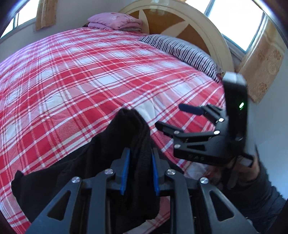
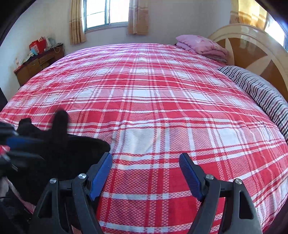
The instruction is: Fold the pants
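My left claw (image 1: 139, 172) is clamped on a bunched fold of the one pair of black pants (image 1: 75, 172), the blue pads pressing the cloth from both sides. The pants hang from that grip and trail down to the left over the near edge of the bed (image 1: 81, 75), which wears a red and white plaid cover. Further along, my right claw (image 2: 145, 175) stands with its two fingers wide apart and nothing between them, above bare plaid just beside the dark cloth. At the head of the bed I count one folded pink quilt (image 2: 201, 45), one striped pillow (image 2: 261, 91) and one rounded headboard (image 2: 255, 46). One window (image 2: 107, 12) with two curtains sits in the far wall, and one wooden cabinet (image 2: 37, 63), cluttered on top, is in the corner.
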`<action>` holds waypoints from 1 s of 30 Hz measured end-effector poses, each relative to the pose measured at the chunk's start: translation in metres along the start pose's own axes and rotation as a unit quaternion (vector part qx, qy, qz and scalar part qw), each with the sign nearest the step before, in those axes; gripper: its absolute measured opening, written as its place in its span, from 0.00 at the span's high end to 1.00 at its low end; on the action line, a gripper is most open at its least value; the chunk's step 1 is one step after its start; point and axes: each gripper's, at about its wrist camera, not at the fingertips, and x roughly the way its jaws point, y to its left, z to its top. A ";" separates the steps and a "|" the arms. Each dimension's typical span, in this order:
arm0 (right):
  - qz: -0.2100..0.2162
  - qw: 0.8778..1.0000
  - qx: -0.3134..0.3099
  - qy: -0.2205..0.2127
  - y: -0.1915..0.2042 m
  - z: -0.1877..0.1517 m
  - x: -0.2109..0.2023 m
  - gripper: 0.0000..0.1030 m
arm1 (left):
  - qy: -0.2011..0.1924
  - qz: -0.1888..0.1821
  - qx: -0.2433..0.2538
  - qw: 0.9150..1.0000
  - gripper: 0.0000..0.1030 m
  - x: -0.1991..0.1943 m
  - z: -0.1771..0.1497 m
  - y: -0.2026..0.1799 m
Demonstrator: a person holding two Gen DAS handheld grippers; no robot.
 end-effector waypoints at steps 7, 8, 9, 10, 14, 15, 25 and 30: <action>0.012 1.000 0.019 -0.006 -0.007 0.005 -0.013 0.24 | -0.055 -0.016 0.014 0.998 0.57 -0.029 -0.013 -0.013; 0.016 1.000 0.018 -0.010 -0.006 0.006 -0.018 0.24 | -0.072 -0.007 0.021 0.997 0.42 -0.039 -0.016 -0.013; 0.023 1.000 0.016 -0.014 -0.003 0.007 -0.023 0.24 | -0.096 0.006 0.030 0.995 0.35 -0.052 -0.021 -0.011; 0.034 0.999 0.013 -0.014 0.001 0.008 -0.028 0.24 | -0.115 0.019 0.036 0.993 0.25 -0.061 -0.026 -0.009; 0.123 0.992 -0.008 0.022 0.022 0.004 -0.040 0.24 | -0.143 0.115 0.047 0.982 0.15 -0.079 -0.049 0.017; 0.141 0.989 -0.015 0.032 0.029 0.001 -0.041 0.24 | -0.143 0.145 0.044 0.978 0.15 -0.078 -0.057 0.029; 0.124 0.982 -0.081 0.114 0.053 -0.041 -0.015 0.50 | -0.087 0.212 -0.085 0.970 0.00 -0.039 -0.095 0.133; 0.146 0.980 -0.061 0.123 0.045 -0.037 -0.016 0.49 | -0.100 0.186 -0.118 0.970 0.00 -0.050 -0.099 0.137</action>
